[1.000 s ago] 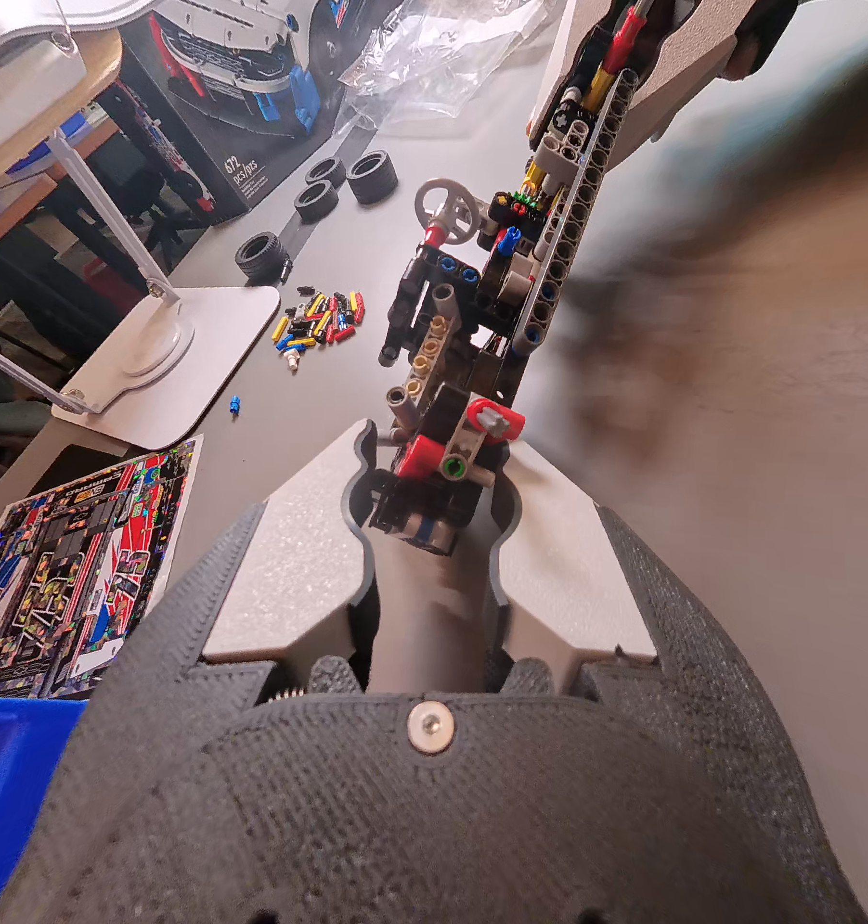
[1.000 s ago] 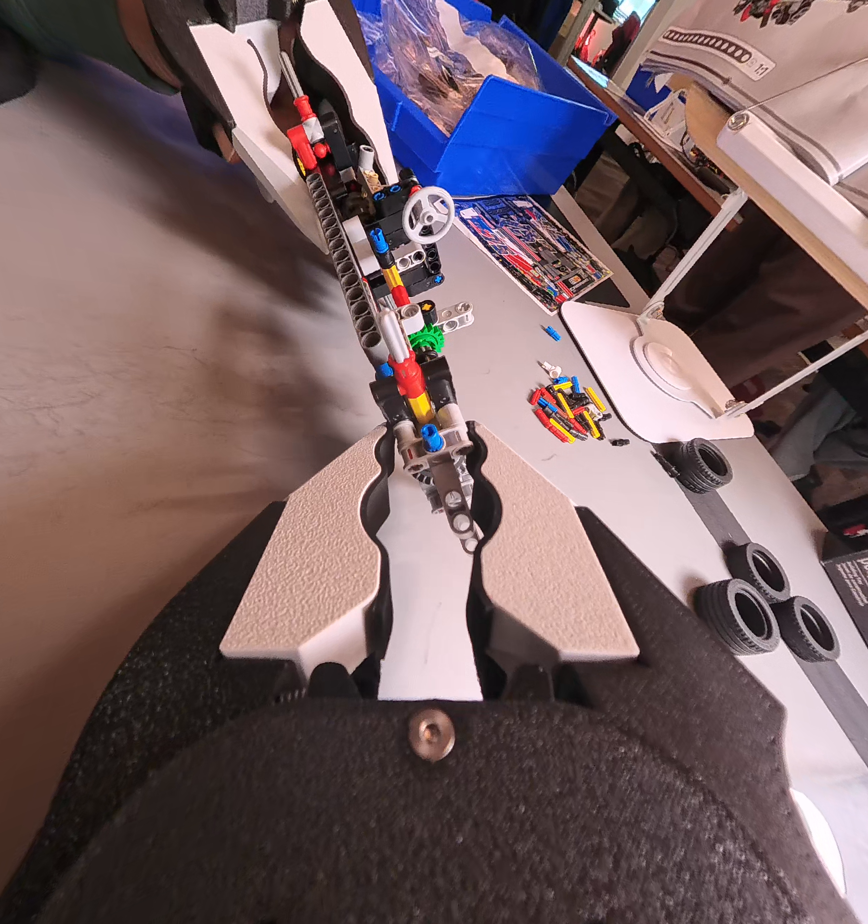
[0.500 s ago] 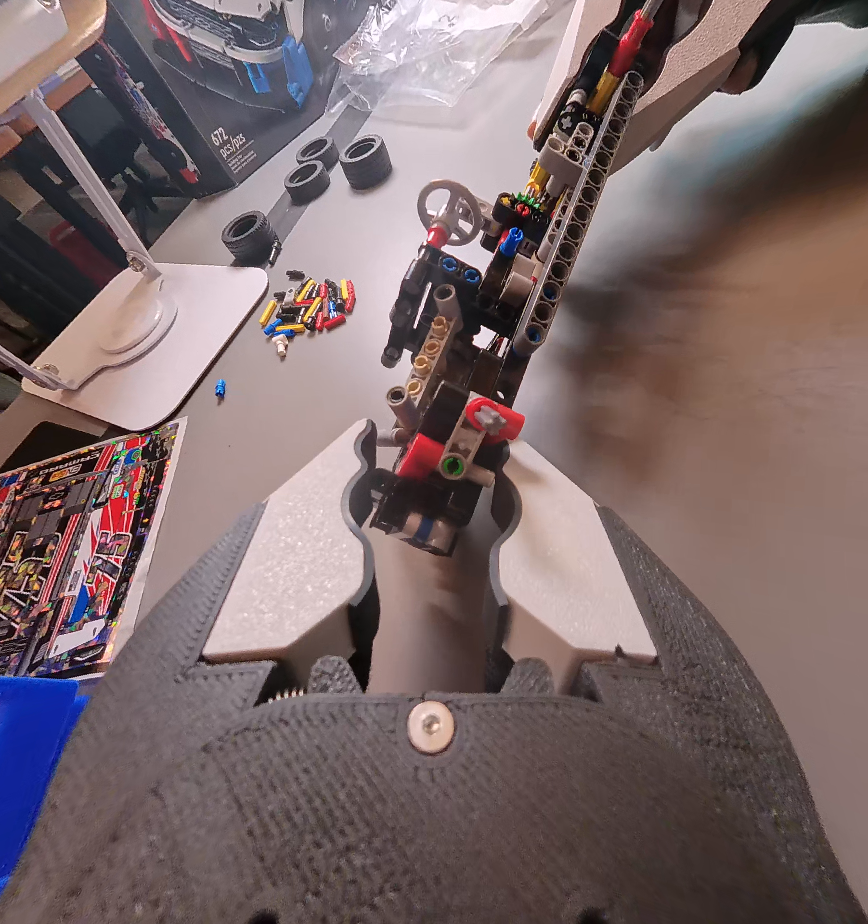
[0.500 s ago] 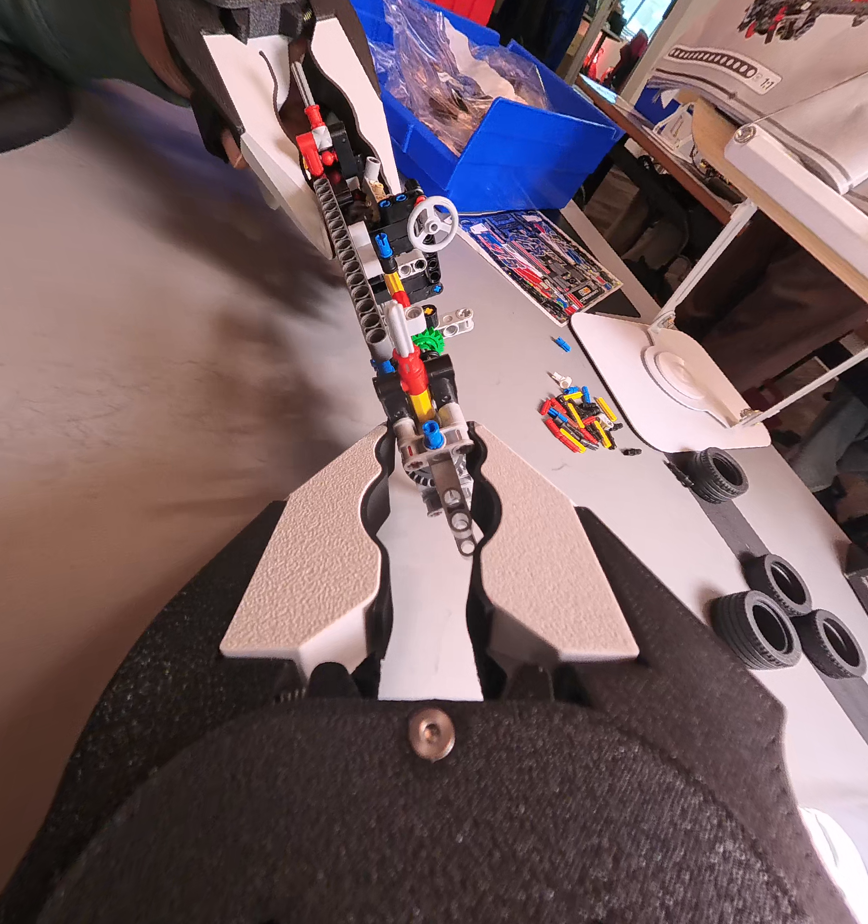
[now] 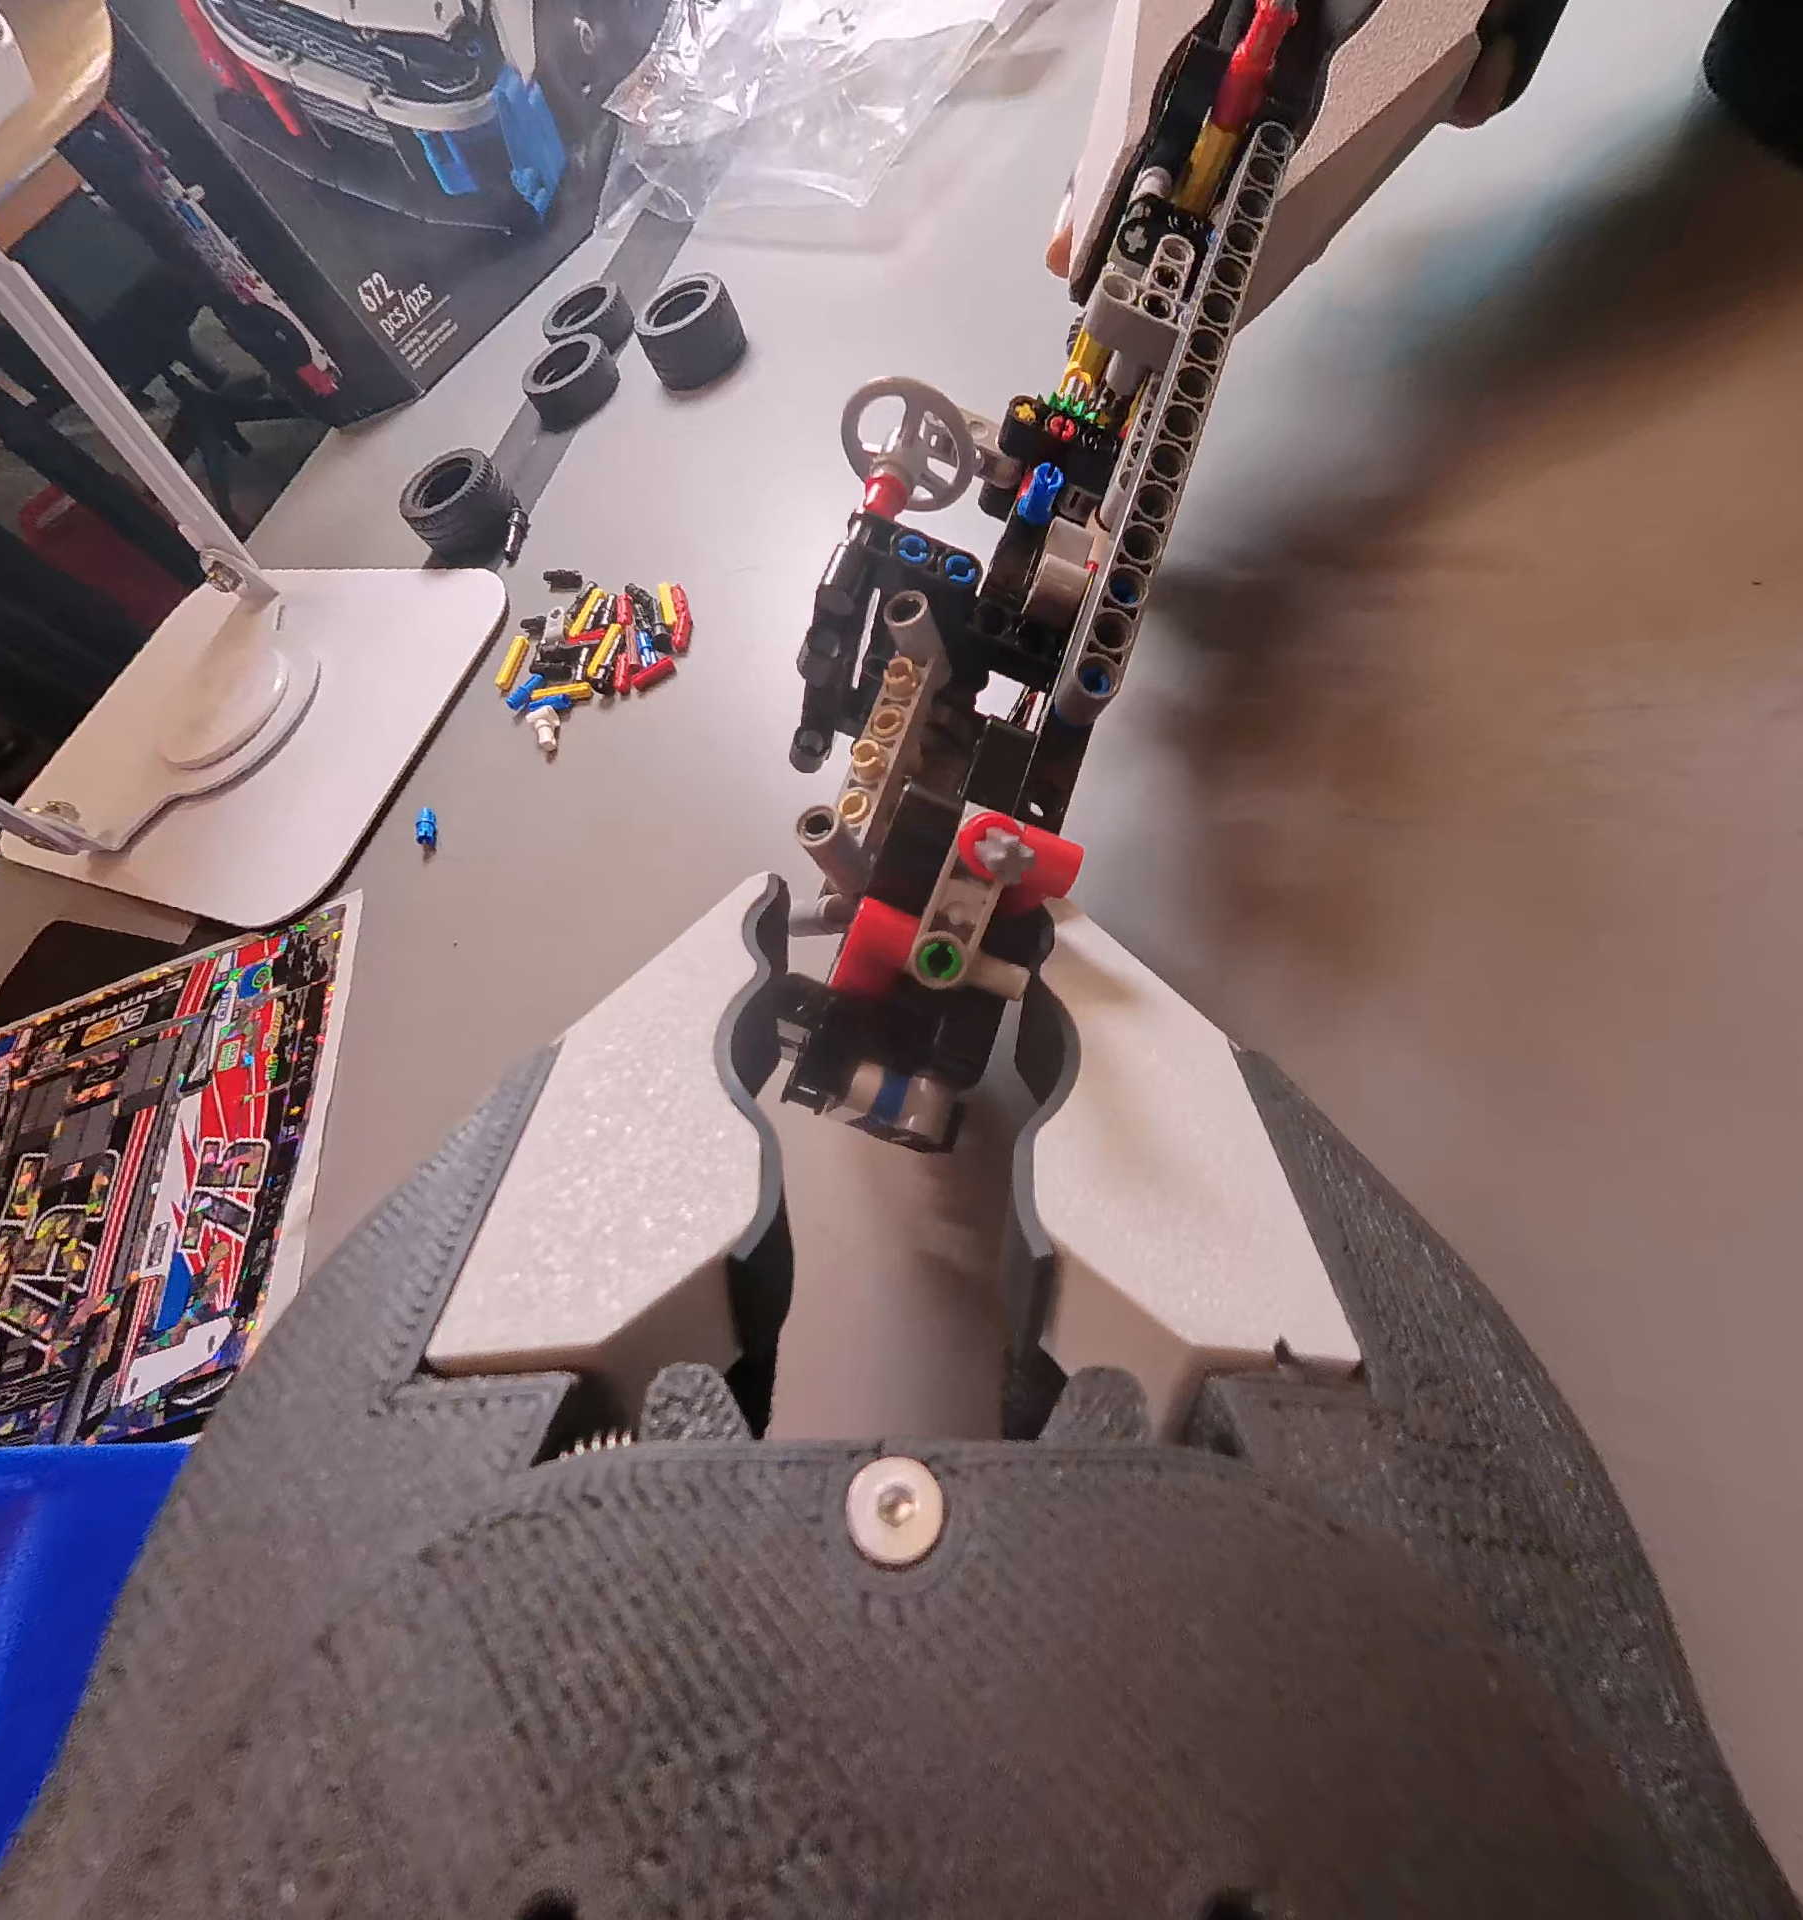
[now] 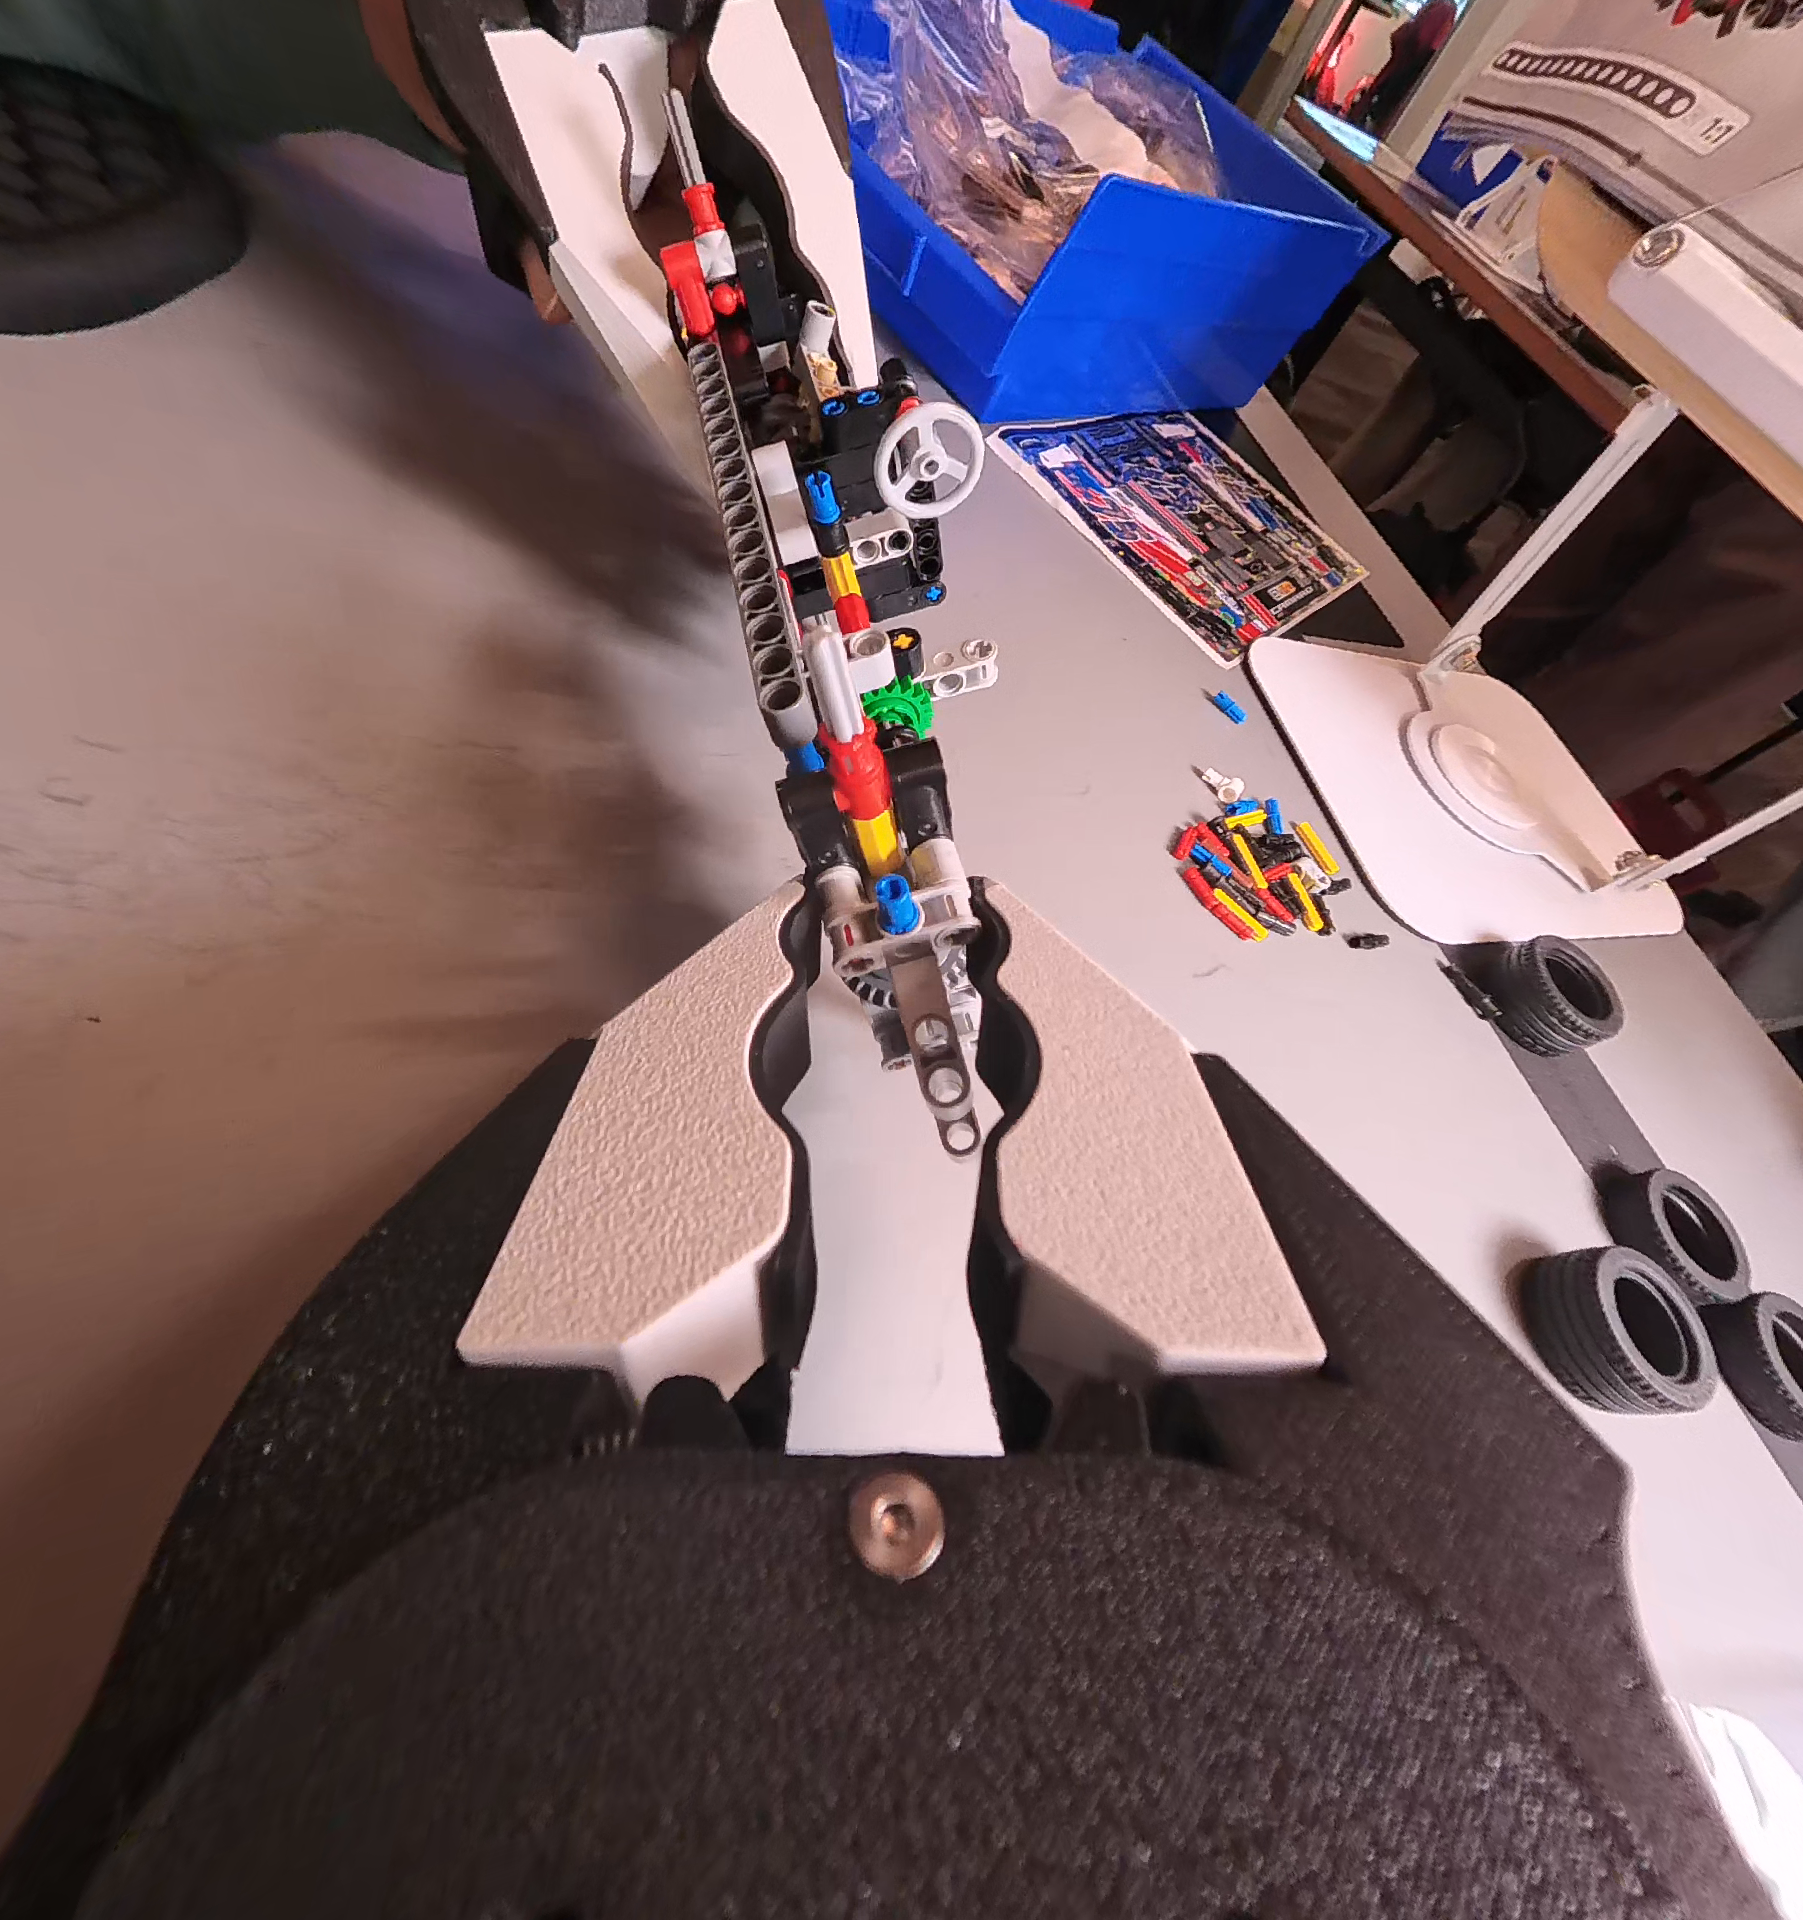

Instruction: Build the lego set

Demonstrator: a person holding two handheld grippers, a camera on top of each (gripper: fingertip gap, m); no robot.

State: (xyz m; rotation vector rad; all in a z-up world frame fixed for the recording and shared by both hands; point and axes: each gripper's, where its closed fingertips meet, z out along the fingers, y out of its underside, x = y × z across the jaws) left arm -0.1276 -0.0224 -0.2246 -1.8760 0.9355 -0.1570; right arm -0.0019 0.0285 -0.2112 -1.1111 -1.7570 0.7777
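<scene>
On grey table (image 5: pixel 668 831), four loose tyres (image 5: pixel 687 330), one chassis (image 5: pixel 990 665) between two grippers (image 5: pixel 902 997) (image 6: pixel 892 971)

A hobby or lab workspace. The plain grey desk (image 5: pixel 1499 935) carries a blue plastic parts bin (image 6: pixel 1136 281), loose black rubber tyres (image 6: pixel 1624 1330) and a white flat-based document stand (image 6: pixel 1458 790). More desks stand behind.
</scene>
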